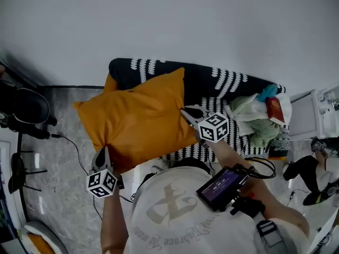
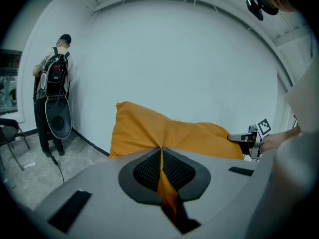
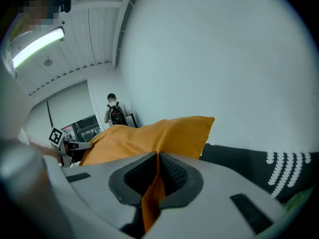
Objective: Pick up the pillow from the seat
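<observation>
orange pillow pinched at two edges, up over the left end of the seat

the left gripper is clamped on the pillow's near-left corner and the right gripper on its right edge, with orange cloth squeezed between each narrow pair of jaws. the pillow hangs between them, seemingly lifted over the left end of the seat and partly out over the floor. raise both ends evenly so the thin folds don't slip out. the wall is just beyond, a clothes pile crowds the right, and the near and left sides look open.
</observation>
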The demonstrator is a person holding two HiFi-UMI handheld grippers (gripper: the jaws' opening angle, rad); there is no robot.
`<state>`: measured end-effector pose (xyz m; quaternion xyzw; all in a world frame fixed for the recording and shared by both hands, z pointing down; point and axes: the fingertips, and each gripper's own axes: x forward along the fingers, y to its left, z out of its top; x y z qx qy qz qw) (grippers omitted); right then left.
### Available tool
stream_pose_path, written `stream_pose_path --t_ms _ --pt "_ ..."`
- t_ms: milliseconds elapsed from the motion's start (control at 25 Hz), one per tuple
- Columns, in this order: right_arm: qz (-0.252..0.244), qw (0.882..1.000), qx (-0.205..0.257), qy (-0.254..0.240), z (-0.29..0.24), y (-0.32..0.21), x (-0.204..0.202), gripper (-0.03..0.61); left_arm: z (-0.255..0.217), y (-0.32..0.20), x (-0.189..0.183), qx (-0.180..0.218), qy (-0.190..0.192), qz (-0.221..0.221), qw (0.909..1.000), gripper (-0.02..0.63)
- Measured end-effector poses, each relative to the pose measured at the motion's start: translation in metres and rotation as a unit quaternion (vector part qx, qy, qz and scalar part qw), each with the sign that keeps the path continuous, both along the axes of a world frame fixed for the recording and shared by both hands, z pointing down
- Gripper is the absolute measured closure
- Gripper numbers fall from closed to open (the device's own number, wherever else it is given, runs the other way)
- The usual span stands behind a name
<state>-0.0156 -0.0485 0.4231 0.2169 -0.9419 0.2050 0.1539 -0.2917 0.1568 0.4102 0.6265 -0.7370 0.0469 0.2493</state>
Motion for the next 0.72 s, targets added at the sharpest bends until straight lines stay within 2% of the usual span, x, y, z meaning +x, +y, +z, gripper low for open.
stream_pose_path --t_ms 240,400,720 --pt "-0.010 0.998 0.055 -0.027 -0.055 0.009 -0.018 0.551 -0.055 0.005 -0.021 0.052 -0.036 -0.007 0.9979 0.598" --pt "-0.006 0.997 0.072 -0.038 -0.074 0.016 -0.017 0.549 -0.074 0.007 -0.024 0.073 -0.049 0.002 0.9962 0.598" --pt "-0.004 0.997 0.075 -0.025 -0.069 0.020 -0.014 0.549 -0.068 0.002 -0.026 0.068 -0.050 0.008 0.9964 0.598"
